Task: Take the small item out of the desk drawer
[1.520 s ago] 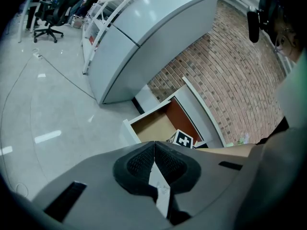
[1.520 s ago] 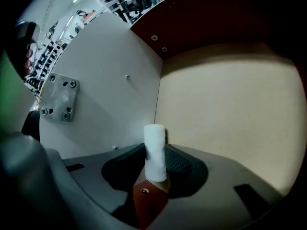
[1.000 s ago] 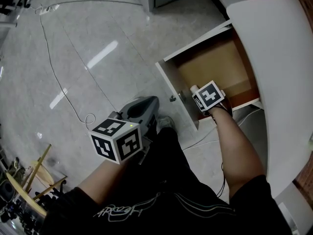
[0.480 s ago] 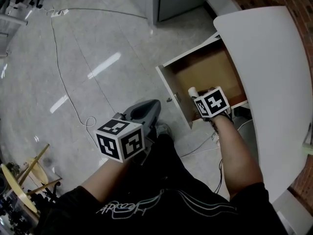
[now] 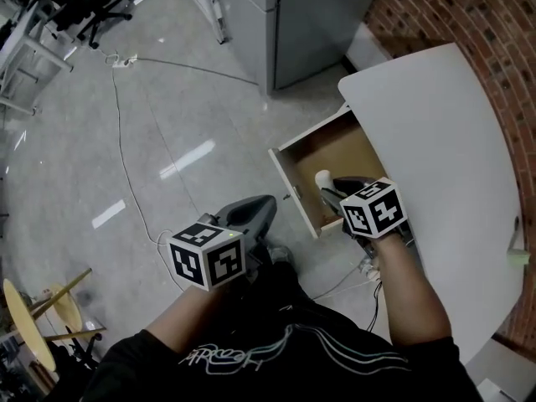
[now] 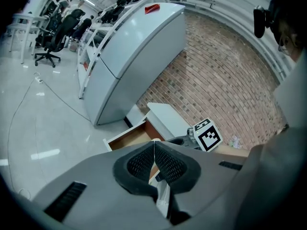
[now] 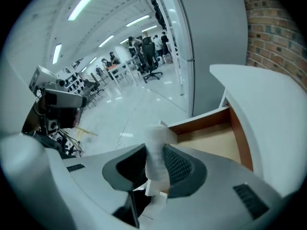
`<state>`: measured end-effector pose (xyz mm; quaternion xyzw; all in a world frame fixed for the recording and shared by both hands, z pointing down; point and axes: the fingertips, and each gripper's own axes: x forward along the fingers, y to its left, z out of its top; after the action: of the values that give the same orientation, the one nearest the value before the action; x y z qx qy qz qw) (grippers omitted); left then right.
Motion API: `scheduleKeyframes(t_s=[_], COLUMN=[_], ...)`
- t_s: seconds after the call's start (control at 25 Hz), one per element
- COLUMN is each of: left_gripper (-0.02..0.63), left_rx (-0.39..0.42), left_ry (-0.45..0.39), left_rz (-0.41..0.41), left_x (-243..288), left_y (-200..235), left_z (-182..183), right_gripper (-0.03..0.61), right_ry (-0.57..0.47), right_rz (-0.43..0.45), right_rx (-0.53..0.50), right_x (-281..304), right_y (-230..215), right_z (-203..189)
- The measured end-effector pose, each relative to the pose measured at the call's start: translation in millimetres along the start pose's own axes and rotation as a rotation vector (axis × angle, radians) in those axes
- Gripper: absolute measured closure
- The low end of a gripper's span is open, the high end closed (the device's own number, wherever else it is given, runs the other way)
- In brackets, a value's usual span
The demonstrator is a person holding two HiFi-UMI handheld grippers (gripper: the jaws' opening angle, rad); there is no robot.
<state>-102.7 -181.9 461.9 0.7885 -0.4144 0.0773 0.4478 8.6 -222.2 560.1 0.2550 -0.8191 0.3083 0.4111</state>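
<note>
Two grippers: the right gripper point(image 5: 329, 193) clamps a small white cylinder point(image 5: 322, 177) over the open desk drawer point(image 5: 295, 193); the left gripper point(image 5: 253, 211), at the drawer's eight o'clock, is pinched closed, empty.

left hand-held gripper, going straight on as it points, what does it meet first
Probably the open drawer, which shows just past the shut tips of the left hand-held gripper; depth is unclear.

White roll point(image 7: 154, 152); tan drawer point(image 5: 333, 152); white desk point(image 5: 435, 141); red brick wall point(image 5: 469, 15).
</note>
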Motion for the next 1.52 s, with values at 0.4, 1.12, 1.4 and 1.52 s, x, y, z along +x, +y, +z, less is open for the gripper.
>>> scheduleKeyframes(t_s=[0.4,1.12,1.4,1.52], left_gripper=[0.592,0.592,0.592,0.592], left_rx=[0.157,0.442,0.47,0.47], left_ry=[-0.078,-0.307,-0.331,-0.332], left_rz=[-0.054,-0.161,-0.182,-0.195], left_x=[-63.1,-159.9,-168.6,-167.2], left_y=[-95.7,-243.6,-263.4,-268.5], left_z=[45.4,96.0,95.9,96.6], right_gripper=[0.445,0.445,0.445,0.445], right_ry=[-0.266,-0.658,-0.747,-0.763], right_rz=[0.069,0.173,0.206,0.212], right_rx=[-0.101,-0.301,-0.34,-0.344], right_x=[-145.4,-326.6,-356.7,-359.4], right_y=[70.8,167.7,185.2,185.4], right_z=[54.4,95.2,95.4,94.4])
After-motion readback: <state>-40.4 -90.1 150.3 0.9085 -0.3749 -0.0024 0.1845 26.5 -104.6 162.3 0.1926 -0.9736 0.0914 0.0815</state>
